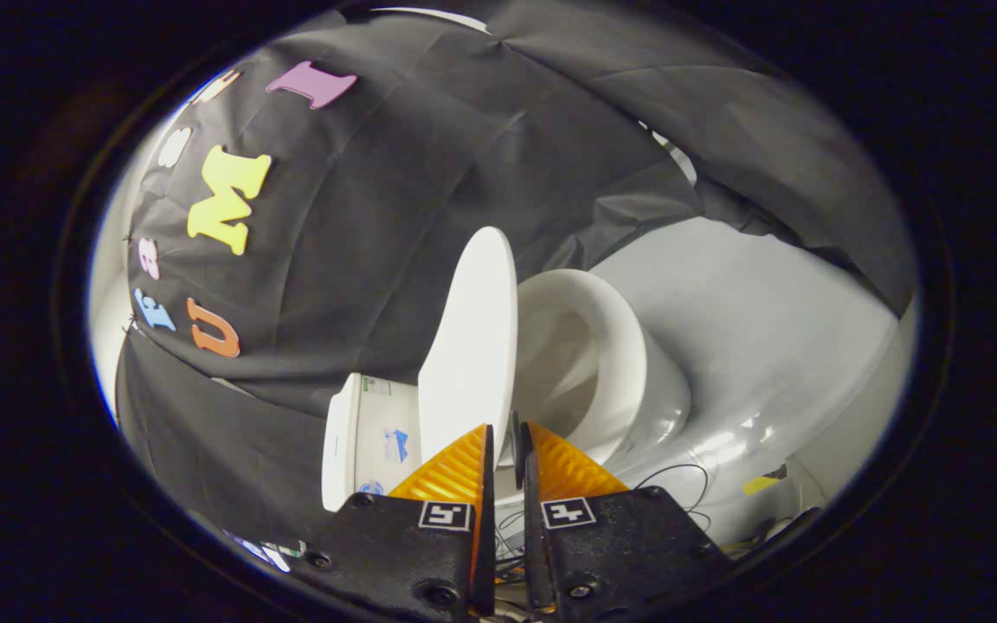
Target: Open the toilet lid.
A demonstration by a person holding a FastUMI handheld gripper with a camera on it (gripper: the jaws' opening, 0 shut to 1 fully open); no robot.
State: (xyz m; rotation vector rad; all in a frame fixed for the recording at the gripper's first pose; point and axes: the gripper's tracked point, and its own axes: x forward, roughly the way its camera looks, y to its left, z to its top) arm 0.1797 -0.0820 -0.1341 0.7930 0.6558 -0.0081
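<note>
The white toilet appears turned on its side in the gripper view. Its lid [472, 346] is lifted well off the bowl [611, 363] and stands between the bowl and the tank [369, 433], nearly upright. The seat rim and the inside of the bowl are exposed. My gripper [505, 426] sits at the lid's near edge. Its two fingers are almost together, and the thin rim of the lid runs down into the narrow gap between them, so both fingers press on the lid.
The black cloth wall [429, 173] hangs close behind the tank and the lid. A pale grey floor [767, 329] spreads beyond the bowl. On it, near the toilet's base, lie thin dark cables [680, 480] and a strip of yellow tape [762, 483].
</note>
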